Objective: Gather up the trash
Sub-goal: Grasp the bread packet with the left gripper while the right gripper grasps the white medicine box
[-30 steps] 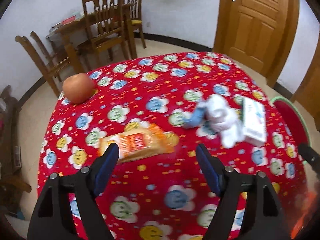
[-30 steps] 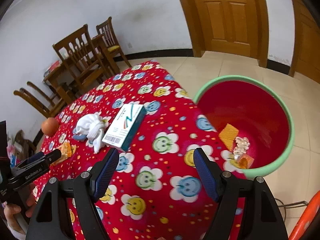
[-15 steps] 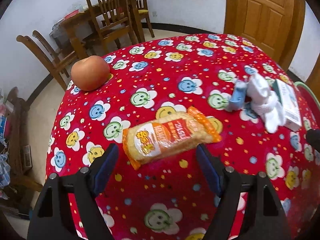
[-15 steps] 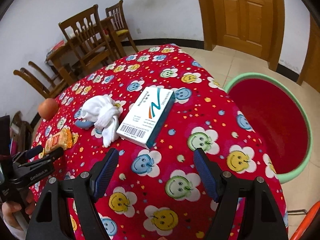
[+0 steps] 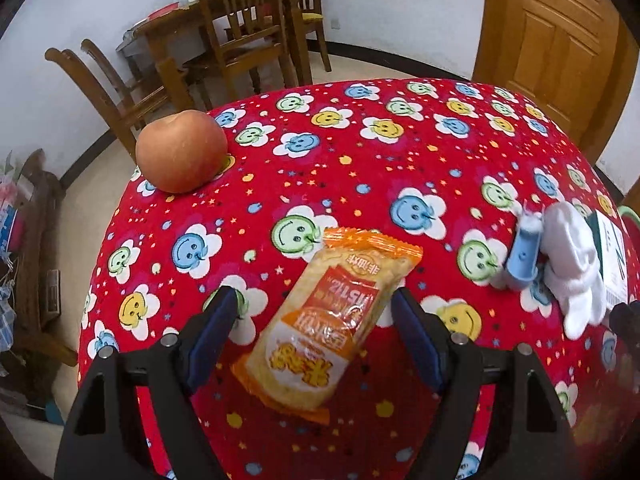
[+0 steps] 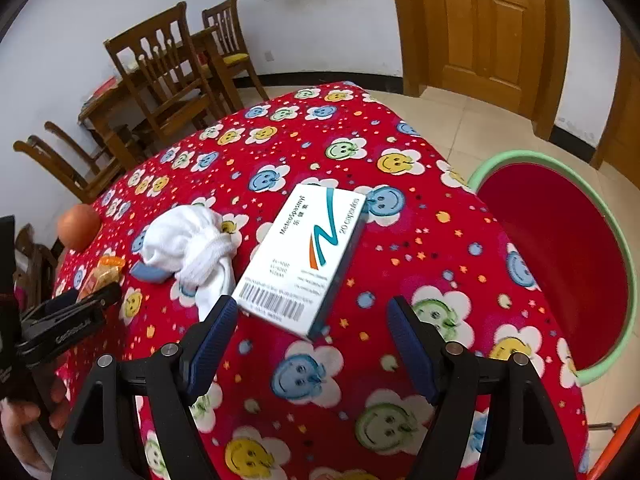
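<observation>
An orange snack packet point(image 5: 324, 320) lies on the red flowered tablecloth point(image 5: 360, 160). My left gripper point(image 5: 314, 316) is open, its fingers on either side of the packet's near half, not touching it. A white medicine box point(image 6: 304, 256) lies flat in the right wrist view. My right gripper point(image 6: 312, 320) is open just short of the box's near end. The red bin with a green rim point(image 6: 560, 256) stands beside the table at the right. The left gripper point(image 6: 68, 324) shows at the left of the right wrist view.
An apple point(image 5: 180, 156) sits at the table's far left edge. White socks point(image 6: 196, 244) on a blue item point(image 5: 522, 260) lie between packet and box. Wooden chairs point(image 5: 240, 40) and a small table stand behind. A wooden door point(image 6: 480, 24) is at the back right.
My left gripper has moved forward until its open fingers flank the snack packet. My right gripper has swung left from the bin and closed in on the medicine box.
</observation>
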Motion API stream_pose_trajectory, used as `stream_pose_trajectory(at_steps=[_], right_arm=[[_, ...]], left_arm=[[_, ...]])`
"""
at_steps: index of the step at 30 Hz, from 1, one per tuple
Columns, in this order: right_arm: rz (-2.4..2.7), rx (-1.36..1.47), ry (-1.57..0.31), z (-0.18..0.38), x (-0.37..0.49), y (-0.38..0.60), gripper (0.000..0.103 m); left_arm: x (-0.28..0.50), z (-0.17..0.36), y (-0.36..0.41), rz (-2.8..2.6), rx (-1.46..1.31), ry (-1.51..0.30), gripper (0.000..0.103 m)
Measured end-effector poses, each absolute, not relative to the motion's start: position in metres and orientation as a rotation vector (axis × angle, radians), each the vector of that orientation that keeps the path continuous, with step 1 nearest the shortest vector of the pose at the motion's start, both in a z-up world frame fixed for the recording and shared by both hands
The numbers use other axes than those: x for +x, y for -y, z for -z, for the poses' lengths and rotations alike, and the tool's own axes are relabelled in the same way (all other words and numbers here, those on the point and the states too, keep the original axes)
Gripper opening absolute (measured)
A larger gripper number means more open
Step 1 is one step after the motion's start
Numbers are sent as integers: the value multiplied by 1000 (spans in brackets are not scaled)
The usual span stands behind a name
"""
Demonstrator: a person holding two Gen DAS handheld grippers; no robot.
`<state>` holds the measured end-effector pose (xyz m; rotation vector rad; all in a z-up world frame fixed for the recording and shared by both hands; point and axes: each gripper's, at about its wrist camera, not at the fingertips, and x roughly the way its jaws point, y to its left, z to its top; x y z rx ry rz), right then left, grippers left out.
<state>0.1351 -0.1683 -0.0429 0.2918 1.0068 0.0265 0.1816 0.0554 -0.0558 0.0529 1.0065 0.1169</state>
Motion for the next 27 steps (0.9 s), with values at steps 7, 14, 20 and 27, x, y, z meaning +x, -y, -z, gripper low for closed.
stream_pose_trajectory(at_steps=[7, 14, 20, 27], right_arm=[[48, 330, -1010, 48, 157, 165, 78], [98, 274, -992, 52, 166, 154, 78], [102, 270, -975, 53, 161, 159, 68], [76, 338, -962, 51, 151, 171, 58]], left_arm=[[184, 54, -71, -136, -13, -1002, 79], [186, 56, -84, -153, -42, -1005, 79], [187, 61, -95, -140, -95, -1005, 79], [174, 58, -90, -111, -91, -992, 64]])
